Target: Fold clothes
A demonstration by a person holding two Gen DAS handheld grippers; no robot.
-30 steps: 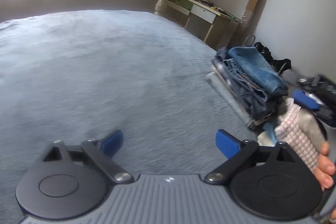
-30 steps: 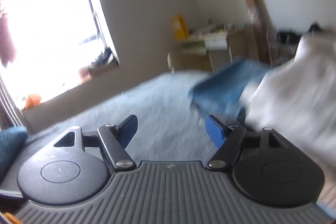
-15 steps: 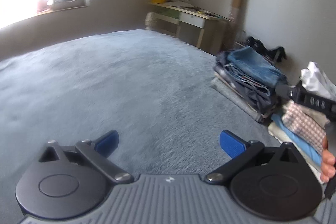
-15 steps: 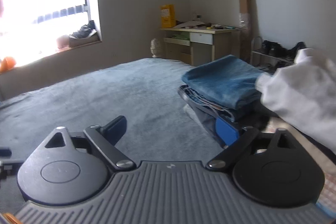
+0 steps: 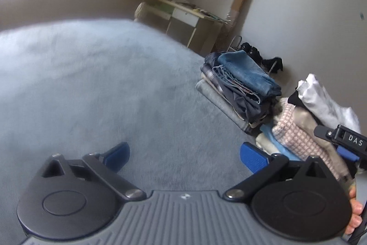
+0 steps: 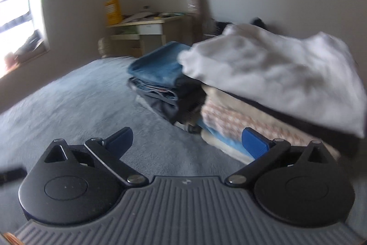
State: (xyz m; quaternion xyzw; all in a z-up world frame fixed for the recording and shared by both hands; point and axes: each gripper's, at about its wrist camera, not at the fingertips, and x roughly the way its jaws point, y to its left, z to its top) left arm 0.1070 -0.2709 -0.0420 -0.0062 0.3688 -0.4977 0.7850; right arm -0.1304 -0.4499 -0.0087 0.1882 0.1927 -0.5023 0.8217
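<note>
— Where are the clothes?
— A crumpled white cotton garment tops the near-right pile; folded blue denim jeans crown the farther stack on the grey-blue plush carpet.
— The grippers?
— The right gripper has just spread wide, empty. The left gripper also gapes, empty.

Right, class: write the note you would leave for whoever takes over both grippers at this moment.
Left gripper: open, holding nothing, over the grey carpet.
Right gripper: jaws have just been opening, nothing between them, facing the piles.
Clothes: jeans pile beside a second pile, with a white garment on top of it.
Done: both piles look folded and stacked.
Left: no unfolded clothes in view; look for more off-camera.
</note>
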